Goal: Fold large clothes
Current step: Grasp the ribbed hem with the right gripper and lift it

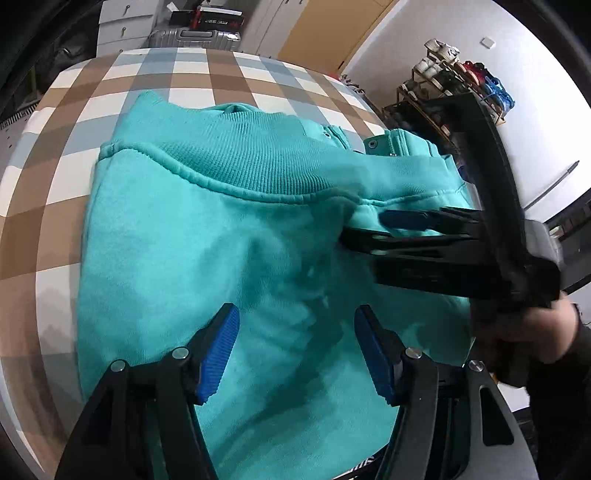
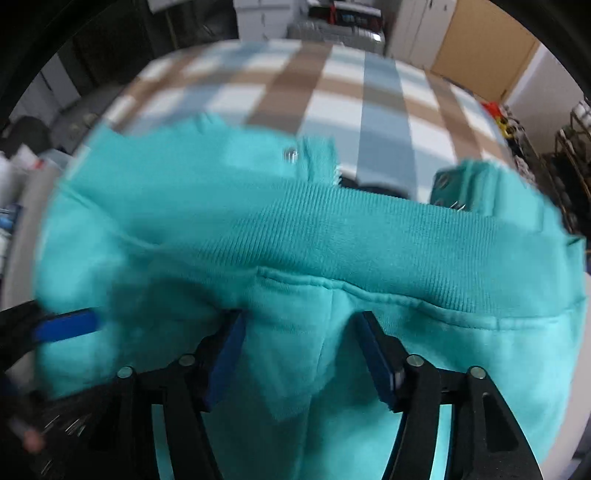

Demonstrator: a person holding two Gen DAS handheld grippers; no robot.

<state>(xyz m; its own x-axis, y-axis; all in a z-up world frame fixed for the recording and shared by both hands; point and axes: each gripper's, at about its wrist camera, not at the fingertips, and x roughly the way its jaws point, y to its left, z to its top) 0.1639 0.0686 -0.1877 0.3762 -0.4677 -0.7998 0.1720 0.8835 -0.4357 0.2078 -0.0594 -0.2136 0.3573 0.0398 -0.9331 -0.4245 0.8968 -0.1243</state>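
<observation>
A teal sweatshirt lies folded on the checked table, its ribbed hem band across the far side. My left gripper is open just above the fabric and holds nothing. My right gripper comes in from the right at the hem seam. In the right wrist view the right gripper is open, with a raised fold of the sweatshirt between its pads; the ribbed band lies just beyond. The left gripper's blue pad shows at the left.
A silver suitcase and white drawers stand beyond the table's far edge. A shoe rack stands at the right by the white wall. The checked cloth lies bare beyond the sweatshirt.
</observation>
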